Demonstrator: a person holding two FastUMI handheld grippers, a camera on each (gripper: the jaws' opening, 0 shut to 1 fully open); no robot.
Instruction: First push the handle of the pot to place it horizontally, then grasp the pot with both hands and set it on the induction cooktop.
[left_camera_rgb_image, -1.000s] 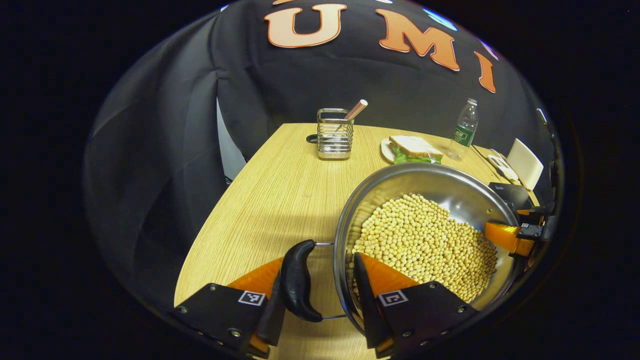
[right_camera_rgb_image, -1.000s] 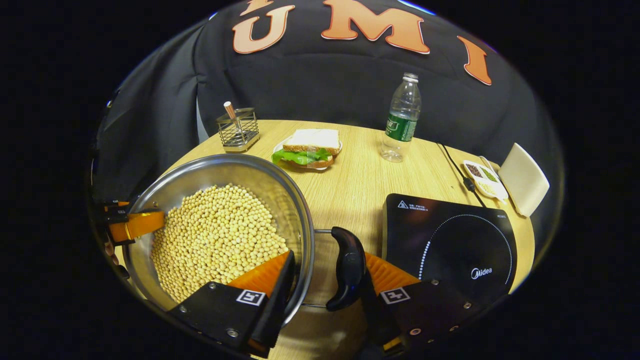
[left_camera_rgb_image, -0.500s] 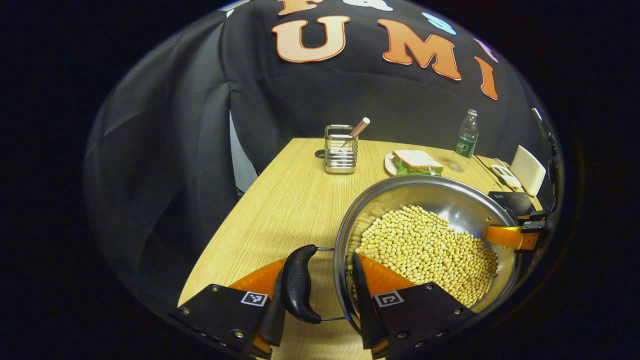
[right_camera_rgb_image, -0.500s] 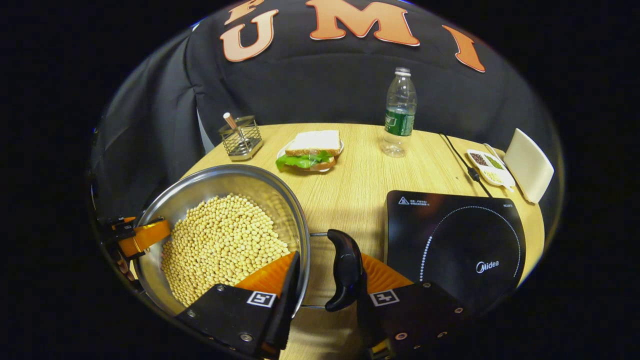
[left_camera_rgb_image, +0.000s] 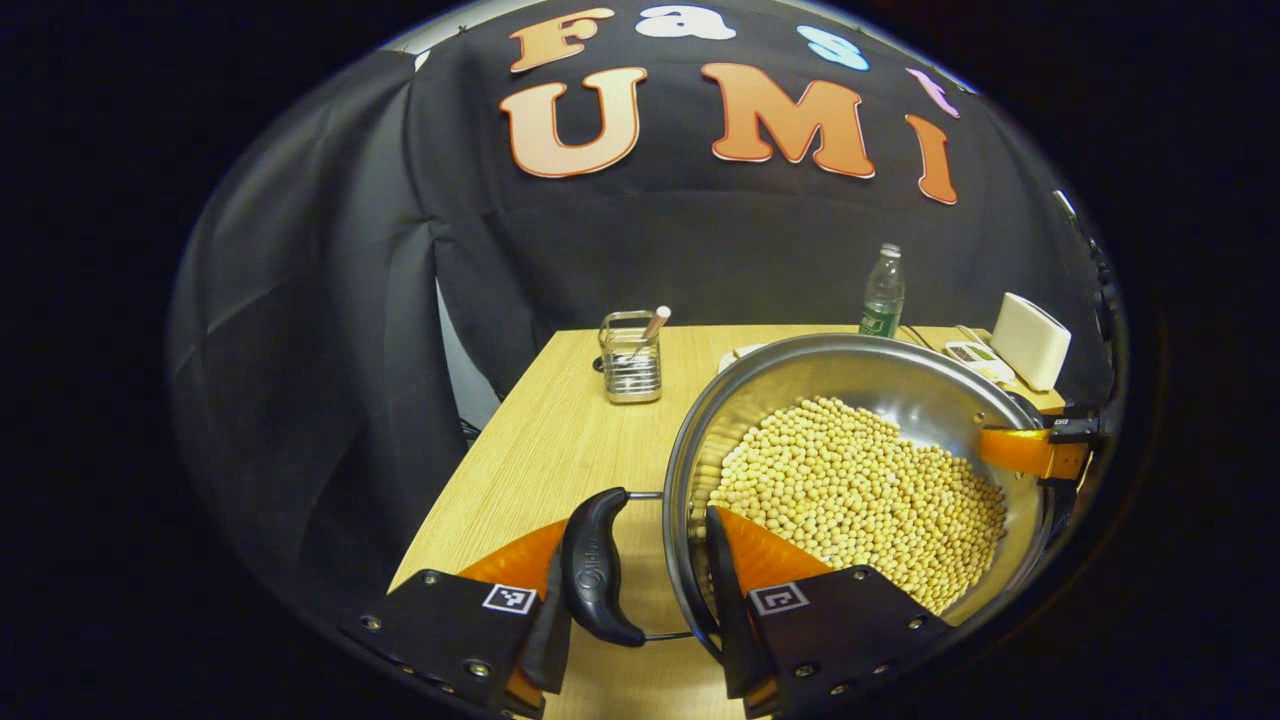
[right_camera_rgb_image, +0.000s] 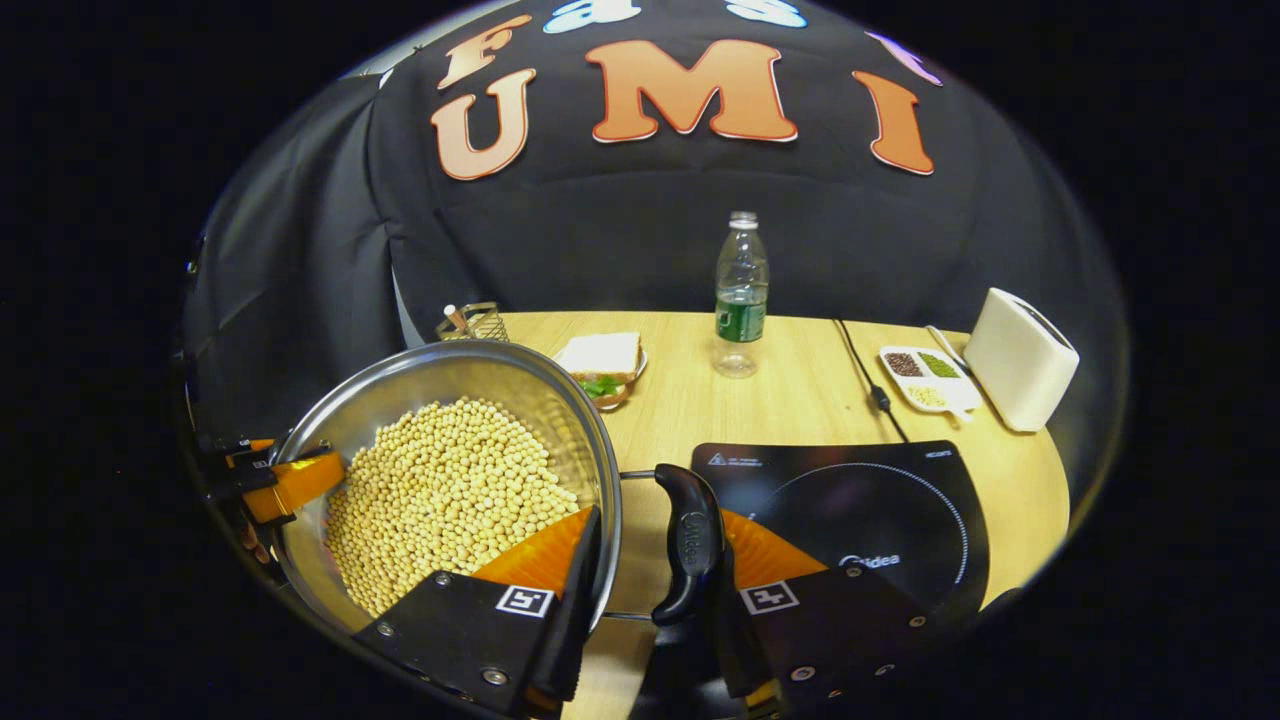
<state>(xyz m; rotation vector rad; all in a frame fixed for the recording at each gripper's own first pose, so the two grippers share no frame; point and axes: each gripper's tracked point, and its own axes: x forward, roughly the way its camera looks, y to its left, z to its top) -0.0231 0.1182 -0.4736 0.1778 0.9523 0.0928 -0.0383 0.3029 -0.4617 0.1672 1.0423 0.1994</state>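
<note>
The table (right_camera_rgb_image: 800, 400) carries the induction cooktop (right_camera_rgb_image: 850, 500), which is bare. The pot (left_camera_rgb_image: 860, 400), filled with beans (left_camera_rgb_image: 860, 480), appears raised off the surface, to the left of the cooktop; placement remains outstanding. Both side handles lie horizontal. The left gripper (left_camera_rgb_image: 640, 580) clamps the left handle (left_camera_rgb_image: 592, 565) against the pot wall, one finger inside the rim. The right gripper (right_camera_rgb_image: 650, 570) grips the right handle (right_camera_rgb_image: 688, 540) likewise.

Cooktop (right_camera_rgb_image: 900, 500) top bare, open table btwn it & pot (right_camera_rgb_image: 450, 480). Behind: sandwich (right_camera_rgb_image: 600, 360), bottle (right_camera_rgb_image: 740, 295), cord (right_camera_rgb_image: 865, 375), spice tray (right_camera_rgb_image: 925, 375), white box (right_camera_rgb_image: 1020, 370).
</note>
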